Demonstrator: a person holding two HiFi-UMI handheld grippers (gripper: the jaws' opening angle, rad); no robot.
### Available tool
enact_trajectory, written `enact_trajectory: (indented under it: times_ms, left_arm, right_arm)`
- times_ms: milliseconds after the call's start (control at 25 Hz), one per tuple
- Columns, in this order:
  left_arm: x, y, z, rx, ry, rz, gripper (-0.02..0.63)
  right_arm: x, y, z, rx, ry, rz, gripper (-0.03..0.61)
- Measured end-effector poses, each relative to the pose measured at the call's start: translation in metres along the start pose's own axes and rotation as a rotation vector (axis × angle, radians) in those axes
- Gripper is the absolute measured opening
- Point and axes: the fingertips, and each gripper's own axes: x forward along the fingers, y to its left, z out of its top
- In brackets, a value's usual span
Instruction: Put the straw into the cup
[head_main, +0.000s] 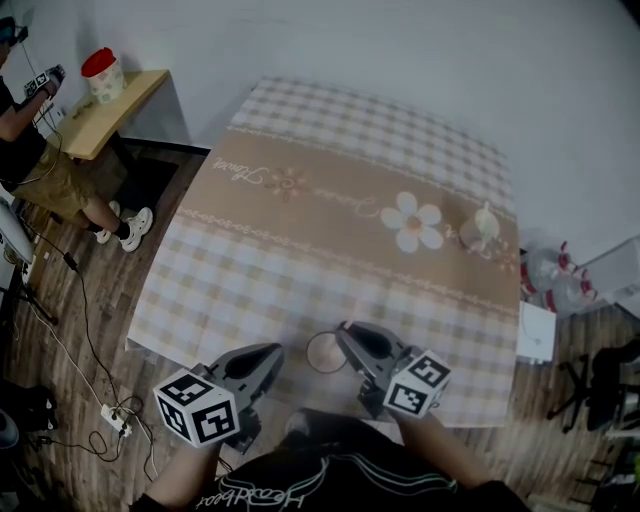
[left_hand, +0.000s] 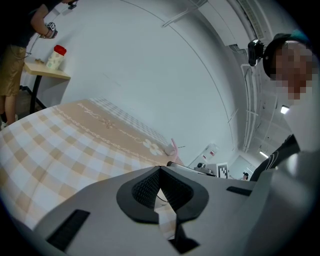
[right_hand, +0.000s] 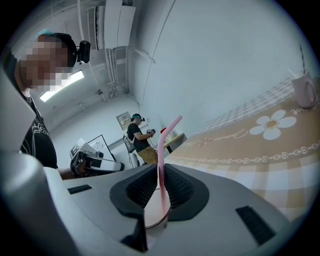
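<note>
Right claw (right_hand: 161, 169) is clamped on a pink bendy plastic straw (right_hand: 167, 136) — lower end over the clear round cup (head_main: 325, 353); left claw (left_hand: 160, 170) is pressed together, empty — beside the cup.

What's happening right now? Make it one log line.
right tool: shut on pink straw | straw: over cup | left tool: shut, empty, beside cup

Tablecloth (head_main: 300, 270): was checked beige and white; a tan band across its middle carried a white daisy (head_main: 411, 221) and pale chain lines.
Straw (right_hand: 161, 165): was pink.
Cup (head_main: 309, 355): was clear with a brownish rim.
Left gripper (head_main: 272, 352), right gripper (head_main: 345, 332): were grey with black pads and black-and-white marker cubes.
Jar lid (head_main: 98, 62), beyond the tablecloth's far left corner: was red.
</note>
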Motion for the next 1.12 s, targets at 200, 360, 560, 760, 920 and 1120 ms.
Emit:
enact_trajectory:
  times_ms: [200, 360, 560, 760, 920, 1120]
  left_arm:
    - [-0.005, -0.006, 0.000, 0.007, -0.005, -0.006, -0.003]
    - [-0.010, -0.012, 0.001, 0.021, -0.009, -0.012, -0.003]
    - [-0.019, -0.025, 0.001, 0.044, -0.016, -0.035, -0.003]
    - [-0.038, -0.054, 0.004, 0.079, -0.021, -0.071, -0.003]
    - [-0.053, -0.081, 0.012, 0.145, -0.038, -0.122, -0.003]
    - [-0.087, -0.122, 0.006, 0.221, -0.073, -0.199, -0.003]
  right_arm:
    - [-0.005, -0.004, -0.006, 0.009, 0.029, -0.029, 0.109]
    - [-0.012, -0.009, -0.006, 0.029, 0.028, -0.073, 0.158]
    - [-0.030, -0.008, -0.005, 0.036, 0.007, -0.127, 0.183]
    - [-0.061, 0.022, 0.024, -0.007, -0.076, -0.136, 0.181]
    - [-0.085, 0.067, 0.058, -0.118, -0.148, -0.123, 0.170]
    - [-0.113, 0.146, 0.068, -0.206, -0.182, -0.055, 0.044]
